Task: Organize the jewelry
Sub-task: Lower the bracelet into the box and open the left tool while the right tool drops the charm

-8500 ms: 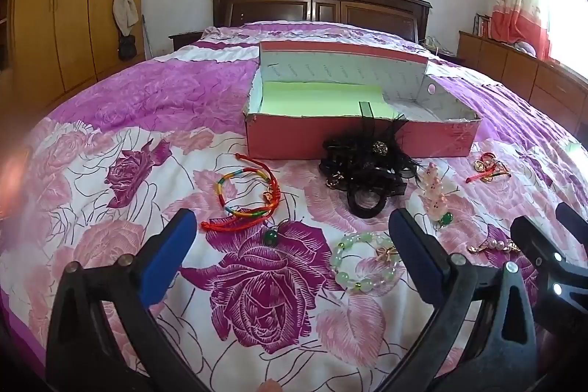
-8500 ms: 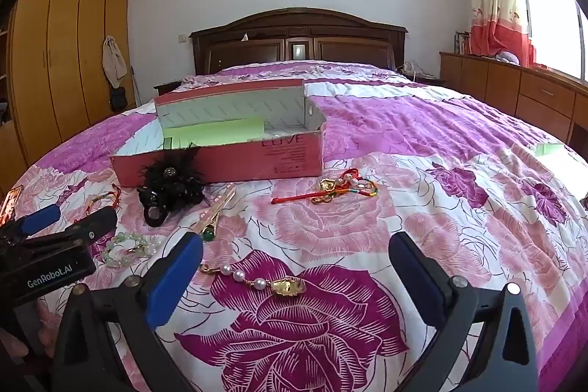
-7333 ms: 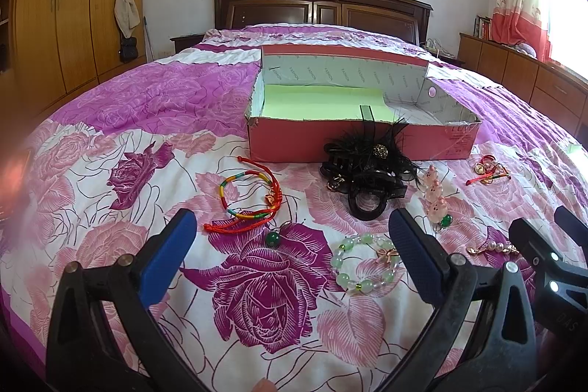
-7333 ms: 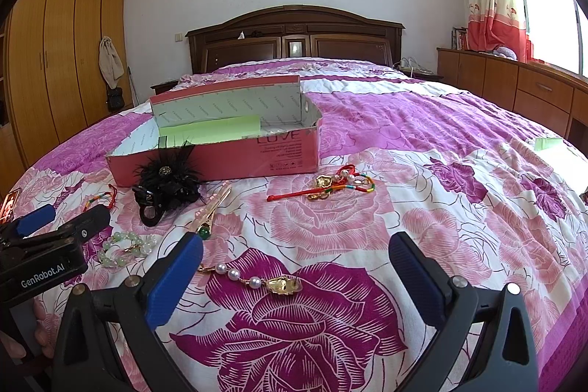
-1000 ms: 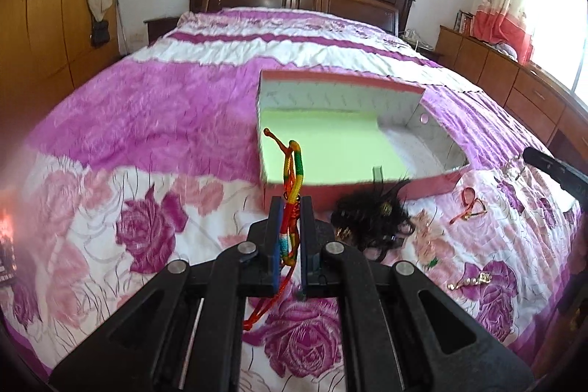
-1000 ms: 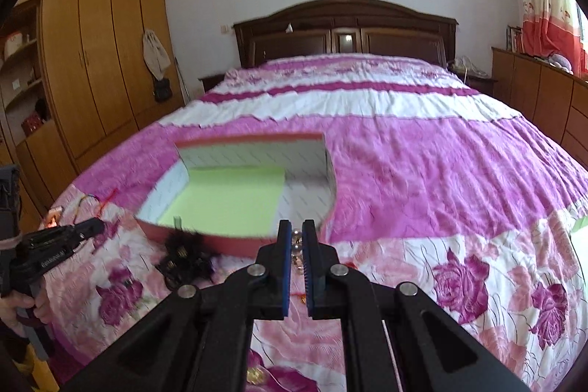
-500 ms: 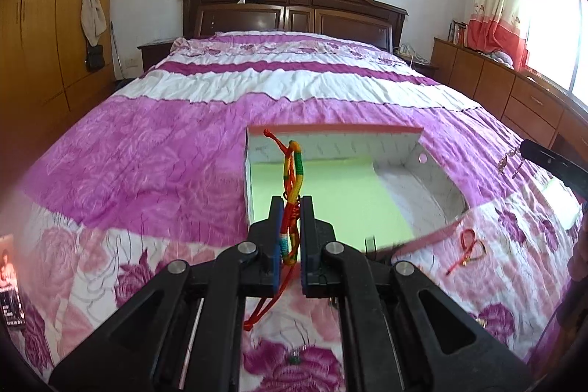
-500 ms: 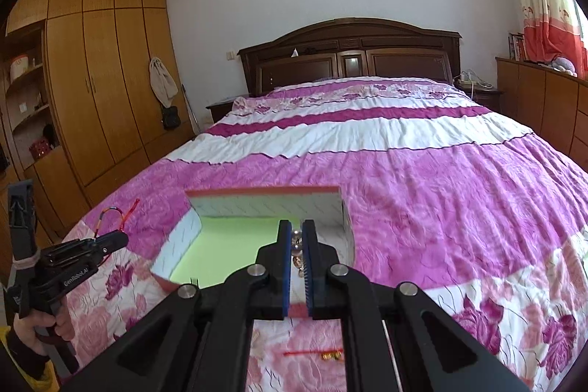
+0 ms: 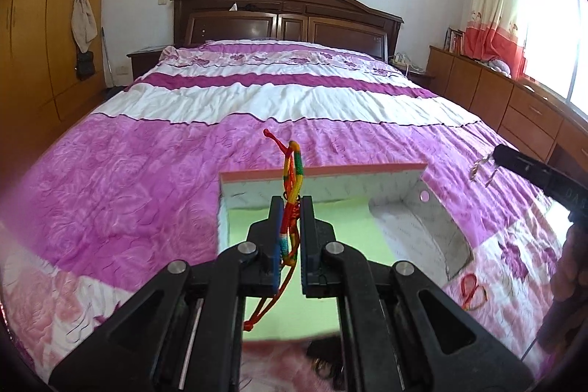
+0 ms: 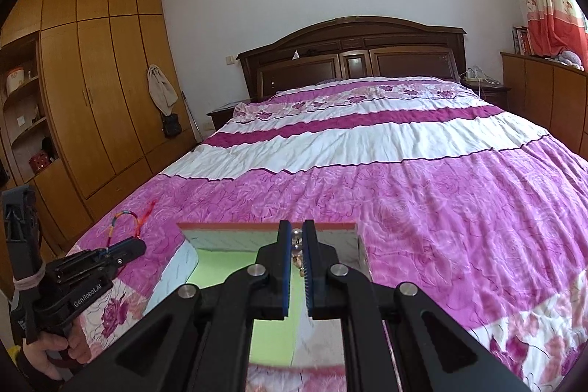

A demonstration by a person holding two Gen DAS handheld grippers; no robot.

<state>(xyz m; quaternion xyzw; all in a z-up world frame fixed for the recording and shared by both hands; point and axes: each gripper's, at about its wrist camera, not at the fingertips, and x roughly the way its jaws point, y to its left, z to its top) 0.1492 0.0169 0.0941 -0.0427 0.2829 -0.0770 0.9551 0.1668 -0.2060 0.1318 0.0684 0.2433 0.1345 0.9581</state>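
Two pieces are lifted, none is in the box (image 9: 437, 230) yet. My left jaws (image 9: 290, 230) are closed on the rainbow cord bracelet (image 9: 293, 171), my right jaws (image 10: 297, 256) on a pearl clip (image 10: 296, 239), both above the box on the bed (image 10: 441, 179). One red charm (image 9: 474, 292) remains there.

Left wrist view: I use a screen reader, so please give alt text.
The left gripper, shut on a rainbow cord bracelet, hangs over an open pink box with a green floor, on a purple floral bed.
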